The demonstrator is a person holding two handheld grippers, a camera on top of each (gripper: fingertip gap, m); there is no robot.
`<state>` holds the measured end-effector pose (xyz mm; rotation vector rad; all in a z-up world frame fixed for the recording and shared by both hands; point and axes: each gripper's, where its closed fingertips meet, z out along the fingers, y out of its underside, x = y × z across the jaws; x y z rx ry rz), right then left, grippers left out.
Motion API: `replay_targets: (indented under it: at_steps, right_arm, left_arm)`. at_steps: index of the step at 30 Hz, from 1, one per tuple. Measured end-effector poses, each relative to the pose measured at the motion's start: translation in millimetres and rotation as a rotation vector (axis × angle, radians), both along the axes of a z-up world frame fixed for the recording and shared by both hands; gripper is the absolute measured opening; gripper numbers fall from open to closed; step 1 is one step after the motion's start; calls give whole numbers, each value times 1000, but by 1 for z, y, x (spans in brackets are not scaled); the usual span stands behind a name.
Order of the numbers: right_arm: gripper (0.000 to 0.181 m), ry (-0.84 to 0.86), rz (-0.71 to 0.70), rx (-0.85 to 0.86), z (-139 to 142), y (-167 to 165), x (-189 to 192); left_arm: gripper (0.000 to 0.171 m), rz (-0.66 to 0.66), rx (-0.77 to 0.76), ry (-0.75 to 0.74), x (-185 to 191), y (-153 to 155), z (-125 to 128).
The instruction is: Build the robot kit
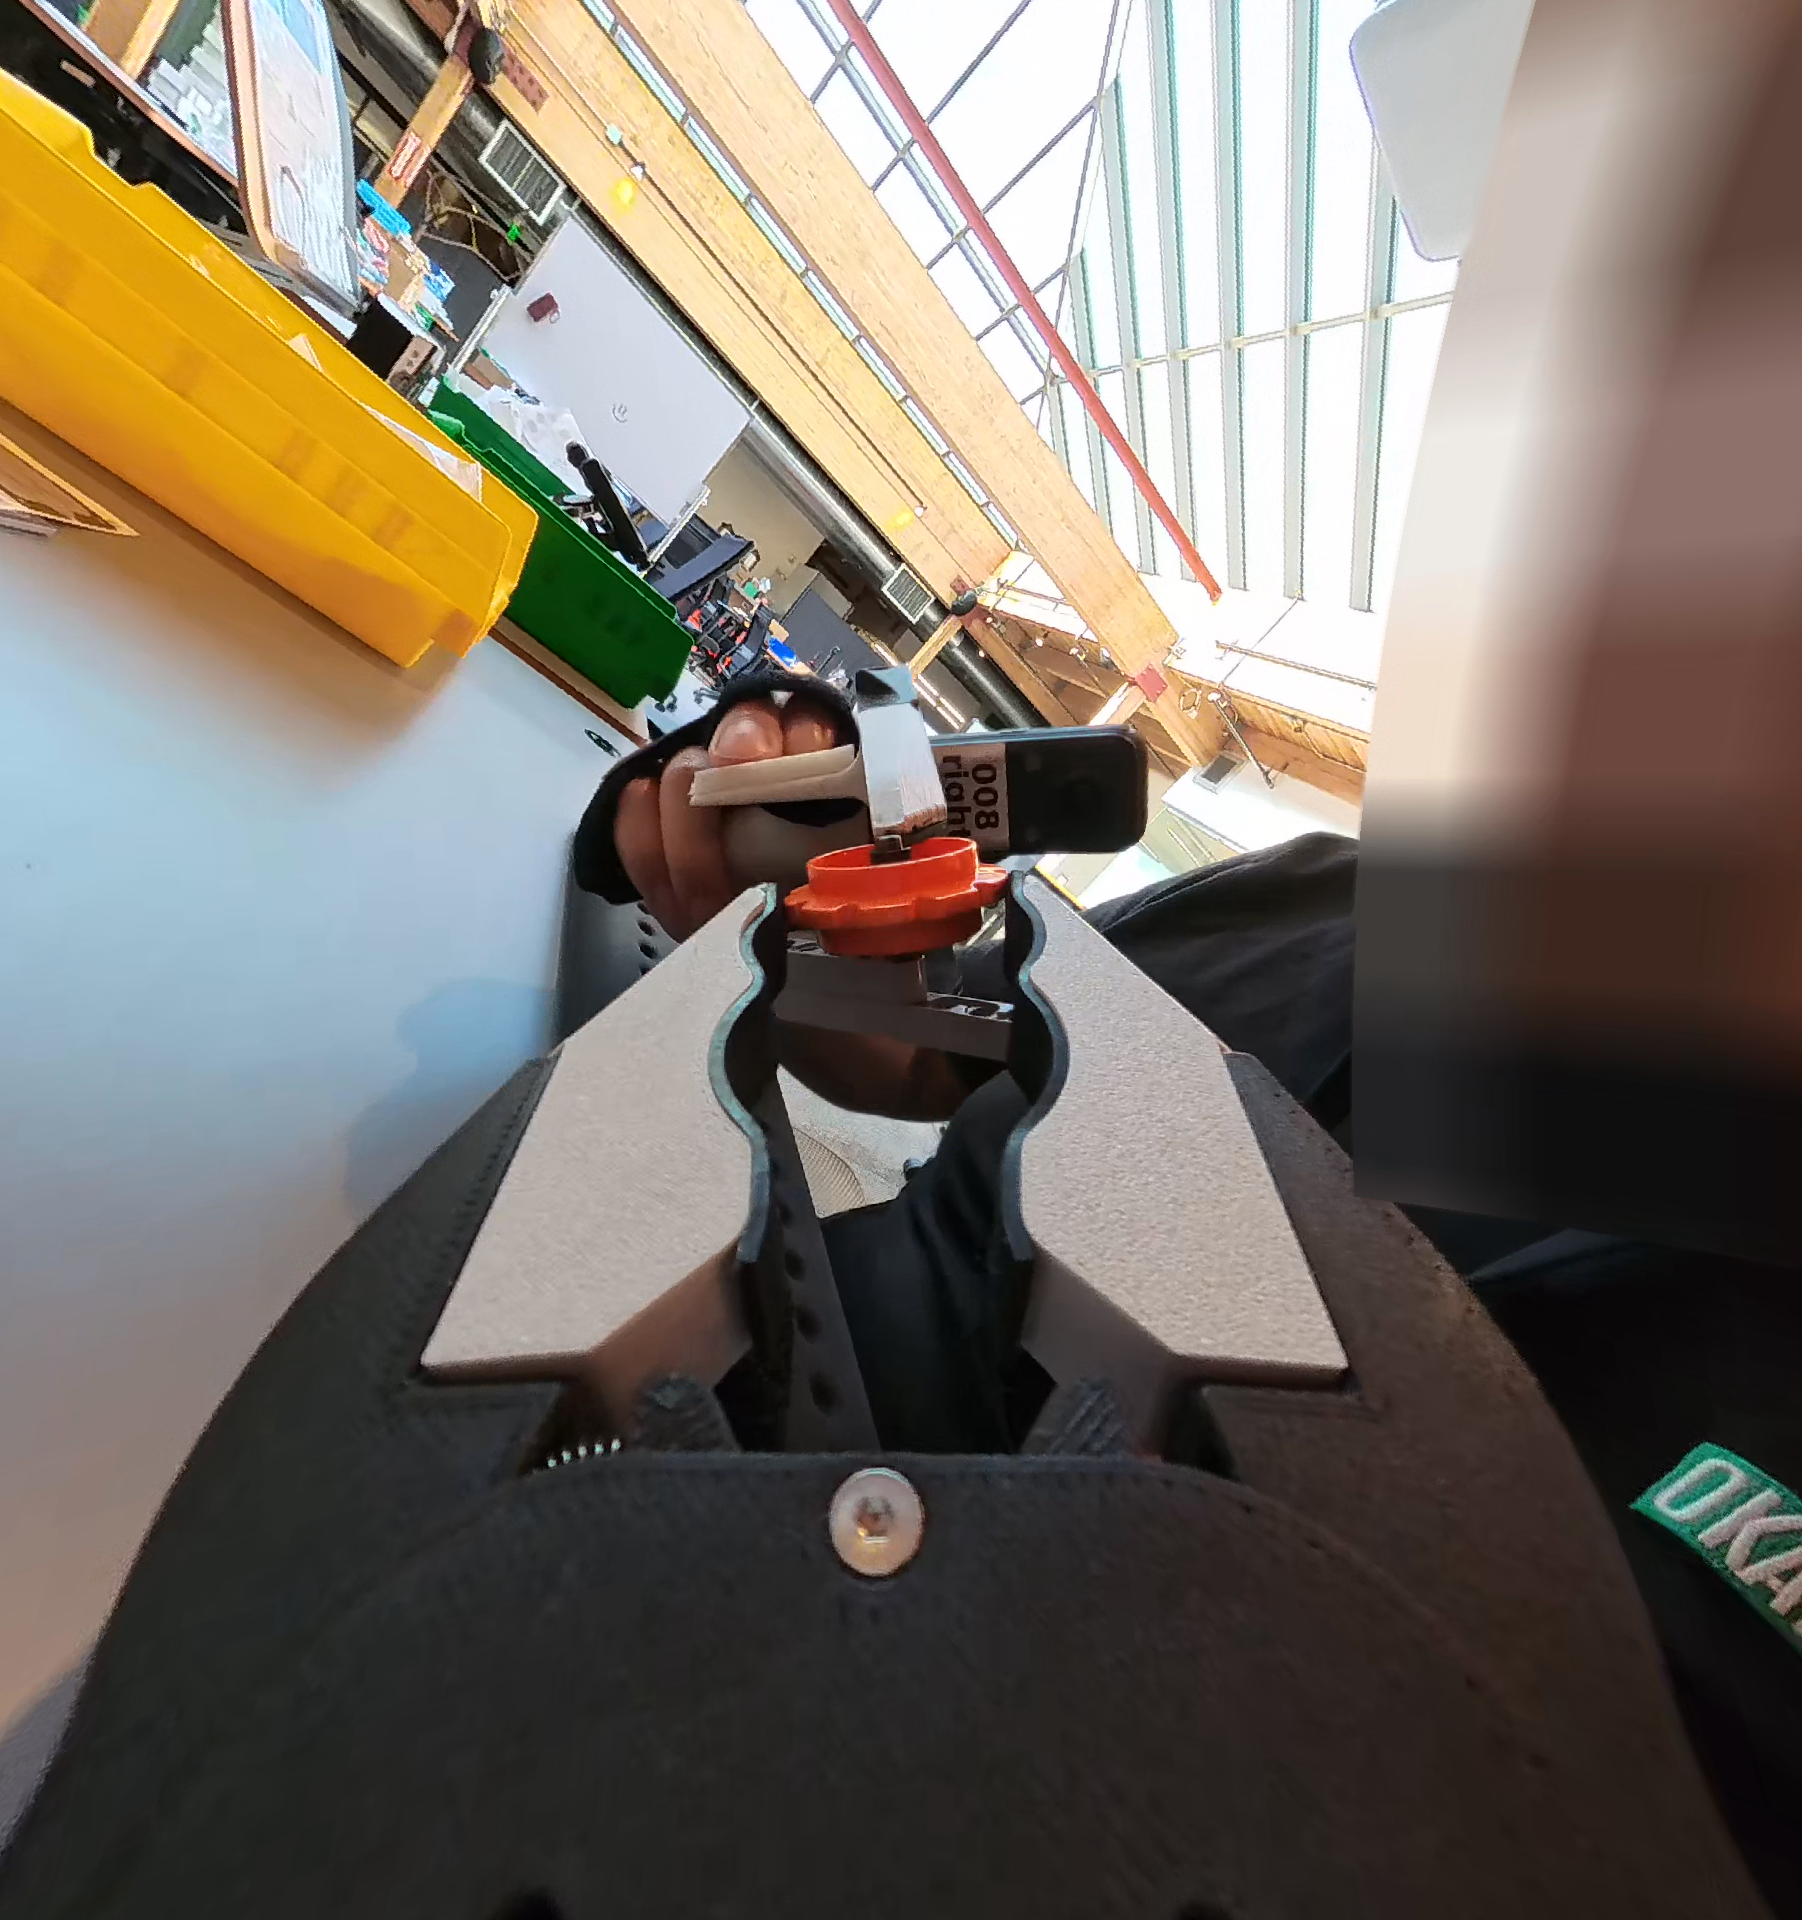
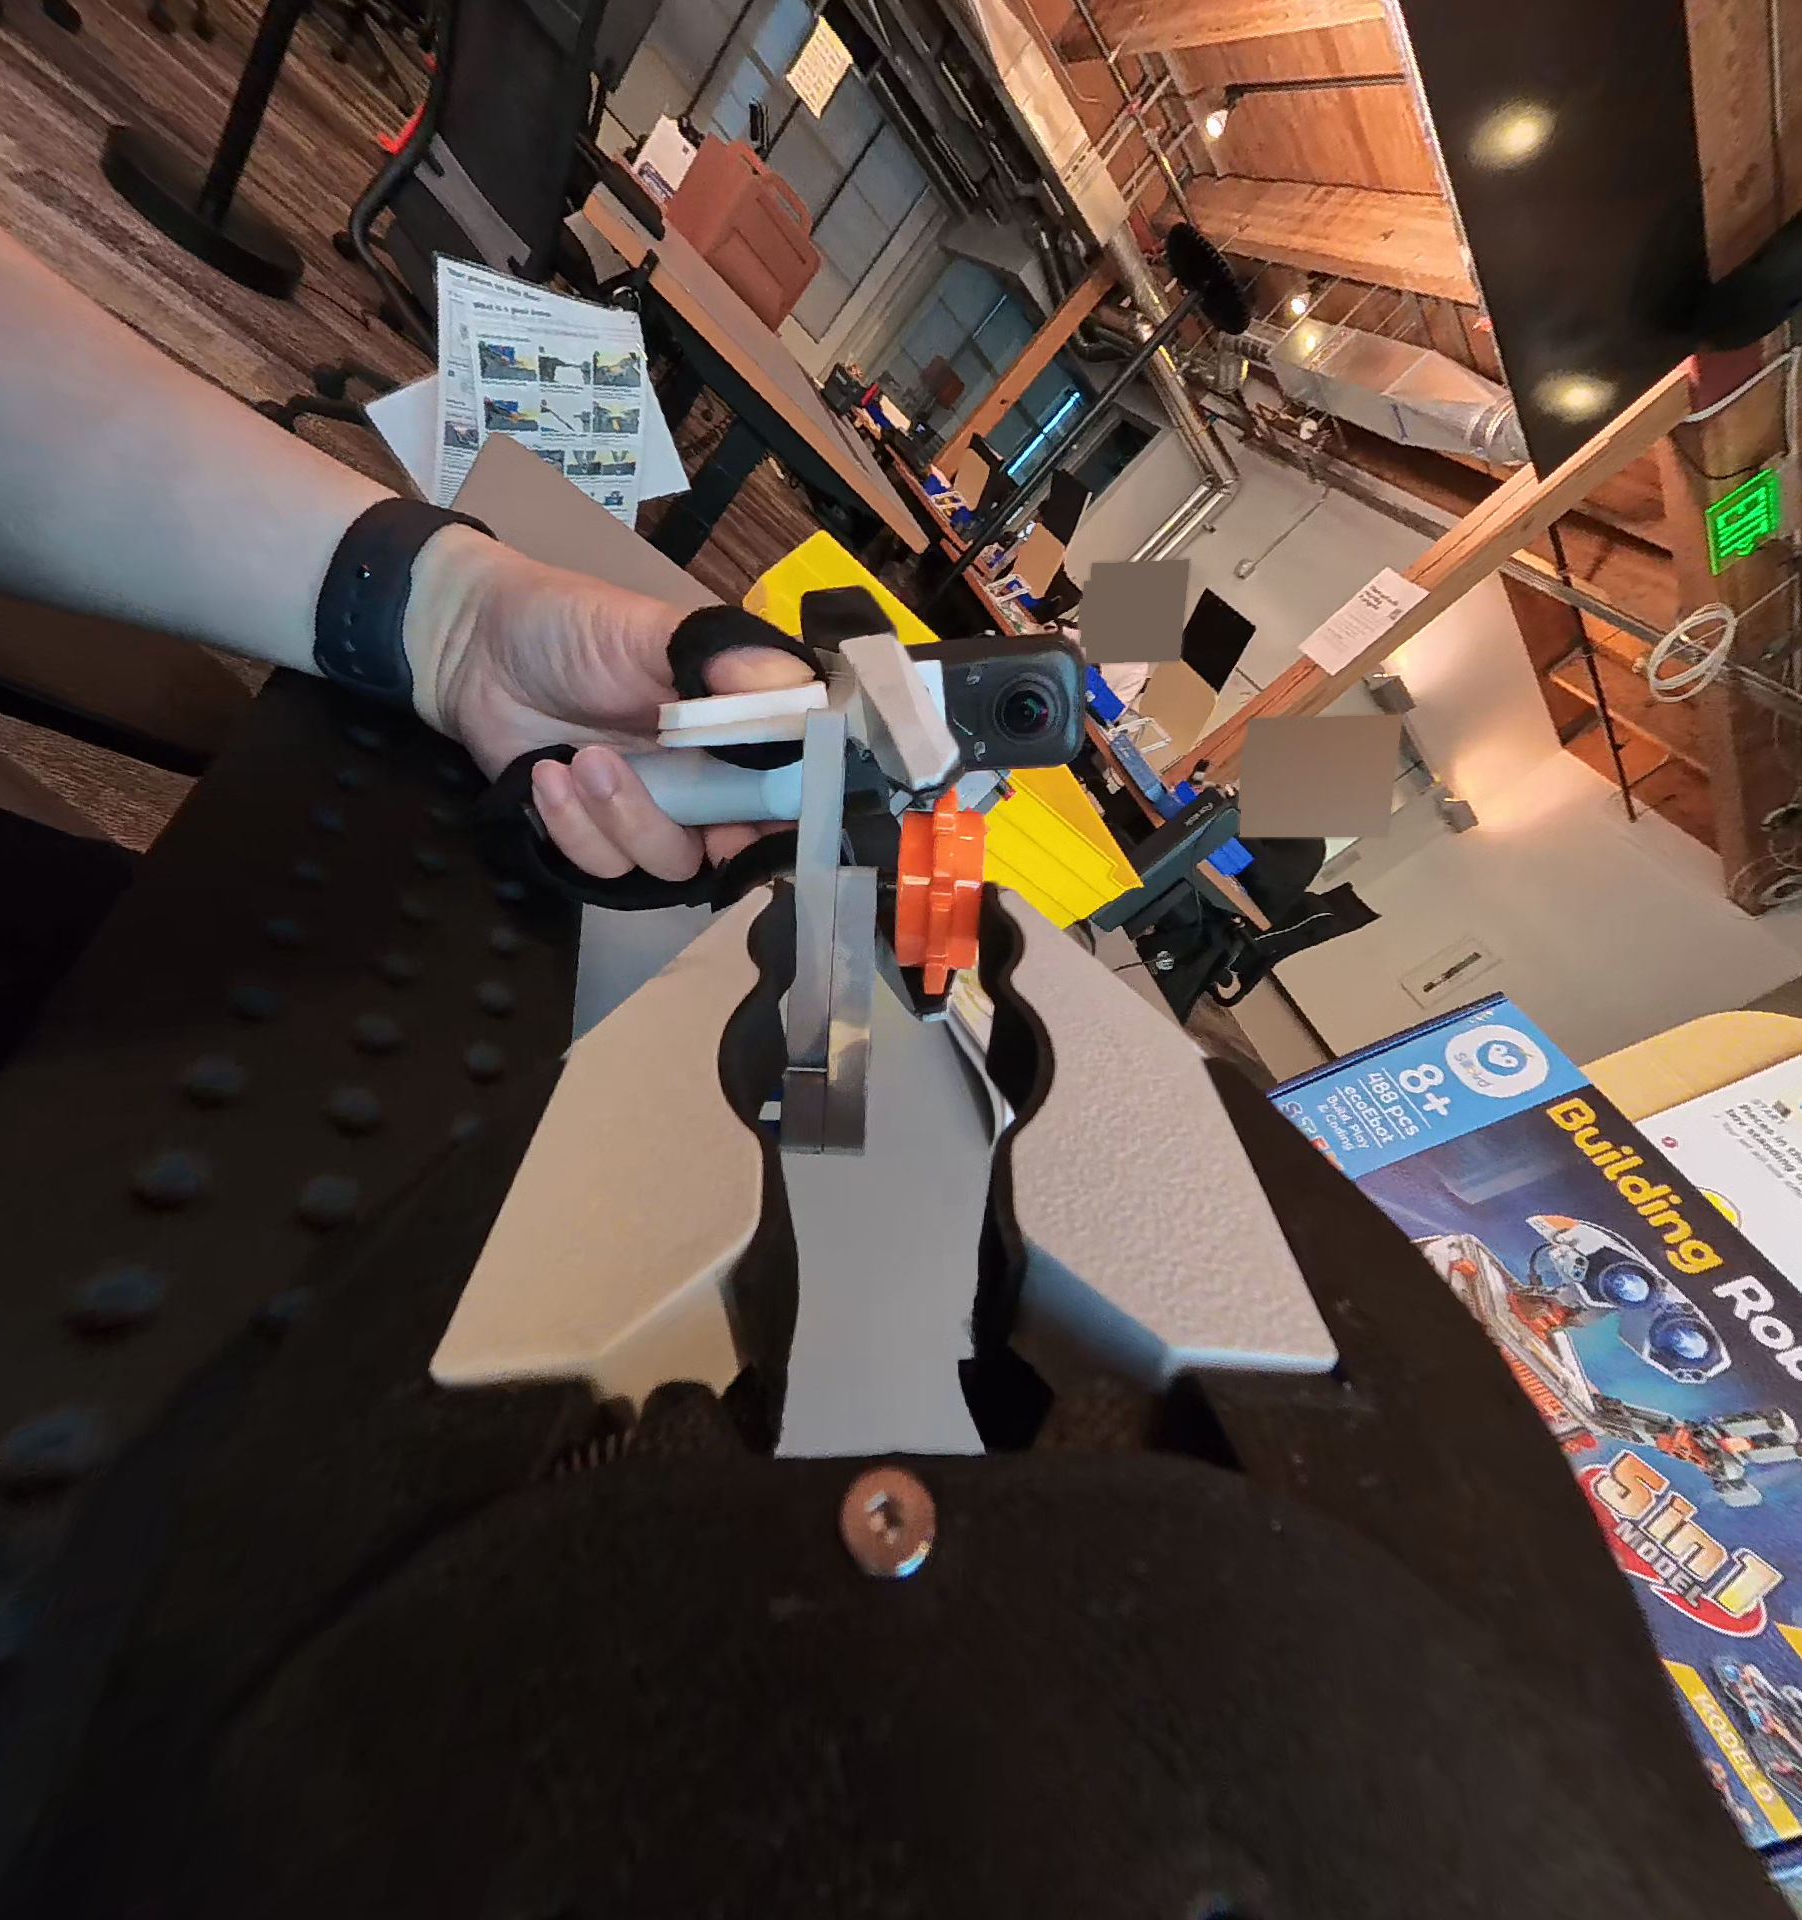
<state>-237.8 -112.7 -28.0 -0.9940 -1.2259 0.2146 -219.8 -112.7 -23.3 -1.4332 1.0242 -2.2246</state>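
your left gripper [image 1: 892,925] pinches the orange gear [image 1: 892,896] on the grey beams [image 1: 892,1013]; your right gripper [image 2: 881,951] clamps those grey beams [image 2: 829,1023], both held off the white tabletop [image 1: 201,831] beside its yellow bin [image 1: 232,405].

1. orange gear [image 1: 881,899] on a grey beam piece [image 1: 892,1003]
2. yellow bin [image 1: 201,384] next to a green bin [image 1: 596,603]
3. toy box [image 2: 1624,1382] is blue with yellow and white lettering
4. gripper fingers [image 2: 627,1195] are pale grey on black

Bright overexposed skylight [image 1: 1240,260], wide-angle edge distortion, blurred near edges, dim foreground
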Motion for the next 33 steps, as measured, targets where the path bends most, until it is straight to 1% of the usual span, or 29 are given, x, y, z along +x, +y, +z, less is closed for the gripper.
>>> replay_targets:
  at_steps: [4,5,7,9,11,13,16,18,20,24,27,29,32,33]
  right_arm:
    - [34,-39,18,-14,-3,6,4]
    - [33,-50,22,-22,-4,9,6]
    - [34,-70,30,-50,-9,18,11]
    - [34,-82,22,-94,-16,31,19]
    - [34,-101,11,-155,-26,44,28]
    - [34,-146,-18,-239,-40,60,39]
    - [34,-217,-14,-384,-62,74,51]
    - [34,-247,-3,-480,-75,81,56]
    - [34,-266,6,-549,-85,88,58]
    - [34,-287,37,-636,-99,94,59]
    - [34,-308,42,-687,-111,99,60]
    - [34,-305,46,-712,-115,101,61]
    - [35,-269,52,-734,-114,101,61]
    - [41,-260,51,-725,-113,102,61]
  left_arm:
    - [41,34,-15,19,3,7,-4]
    - [45,63,-19,36,3,13,-7]
    - [59,135,-28,64,5,26,-12]
    - [64,210,-22,75,3,38,-13]
    - [65,282,-5,98,1,50,-17]
    - [63,331,6,123,0,58,-20]
    - [56,352,23,158,2,62,-25]
    - [45,372,60,219,5,65,-34]
    - [39,409,142,296,8,68,-43]
    - [38,529,380,464,9,82,-64]
    - [39,516,464,558,12,81,-80]
    - [40,494,471,587,15,79,-86]
    - [40,475,454,601,16,79,-90]
    - [40,471,446,602,16,79,-90]
